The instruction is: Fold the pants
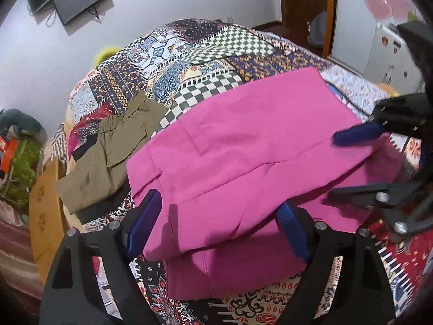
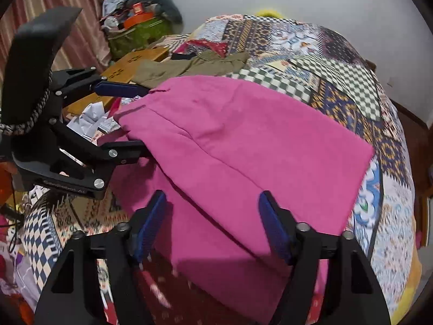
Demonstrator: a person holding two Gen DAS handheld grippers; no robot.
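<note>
Lying folded on the patchwork quilt (image 1: pixel 205 51), pink pants (image 1: pixel 243 146) sit between the released left gripper (image 1: pixel 216 224) and right gripper (image 2: pixel 212 224), both spread as though just let go.

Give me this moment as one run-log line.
pink pants: folded over on patchwork bedspread | left tongs: open, above near edge | right tongs: open, over fold | olive garment: lying beside
</note>
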